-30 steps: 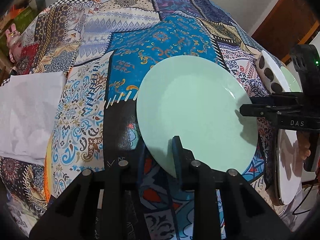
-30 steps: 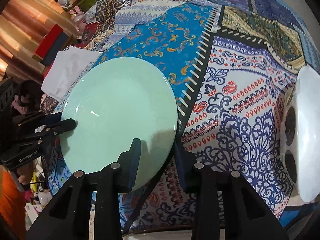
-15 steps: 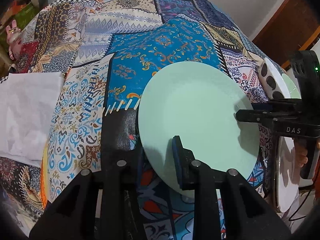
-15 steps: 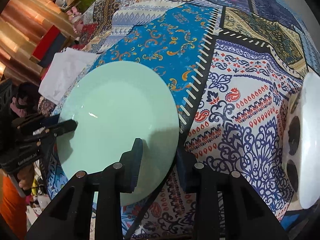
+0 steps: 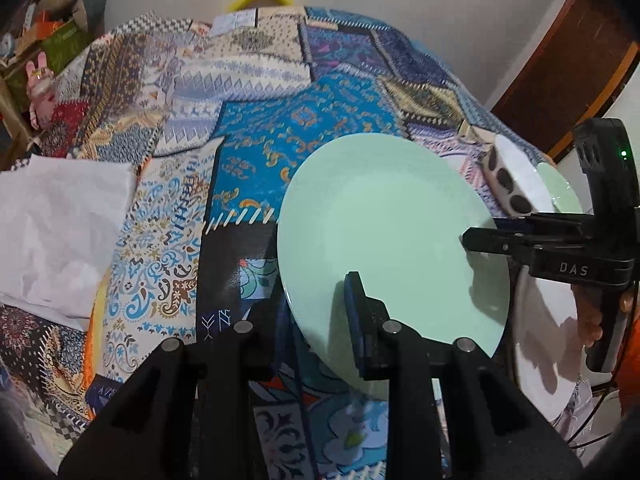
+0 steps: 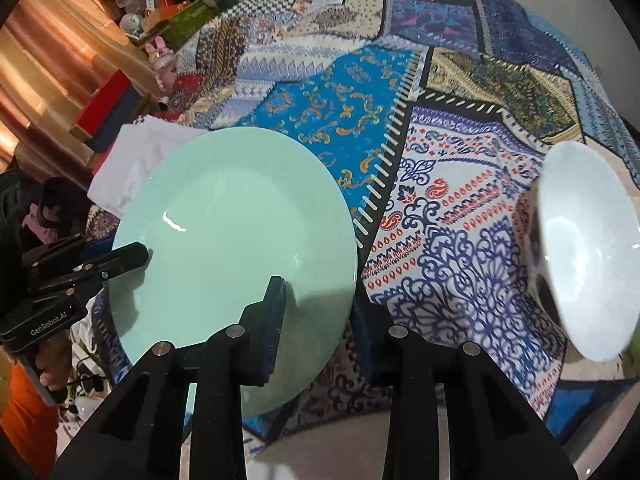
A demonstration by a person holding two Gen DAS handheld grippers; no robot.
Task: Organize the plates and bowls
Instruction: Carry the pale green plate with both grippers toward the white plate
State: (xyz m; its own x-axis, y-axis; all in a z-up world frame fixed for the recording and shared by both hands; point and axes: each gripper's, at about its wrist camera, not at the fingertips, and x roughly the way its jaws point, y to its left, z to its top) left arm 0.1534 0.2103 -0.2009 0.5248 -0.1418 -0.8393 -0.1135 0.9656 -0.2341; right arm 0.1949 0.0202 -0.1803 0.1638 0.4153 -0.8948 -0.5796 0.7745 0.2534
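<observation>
Left wrist view showed the left gripper with its fingers clamped on the near rim of the mint green plate at frame centre, above the patterned table. The right gripper pinched the plate's opposite edge. A white bowl sat far right.

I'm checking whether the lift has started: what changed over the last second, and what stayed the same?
The mint-green plate has come up off the patchwork tablecloth, carried by both grippers together; more of the far cloth and wall now shows. Nothing was taken or let go: the left gripper and right gripper stay clamped on opposite rims. The white bowl and white cloth have not moved.
</observation>
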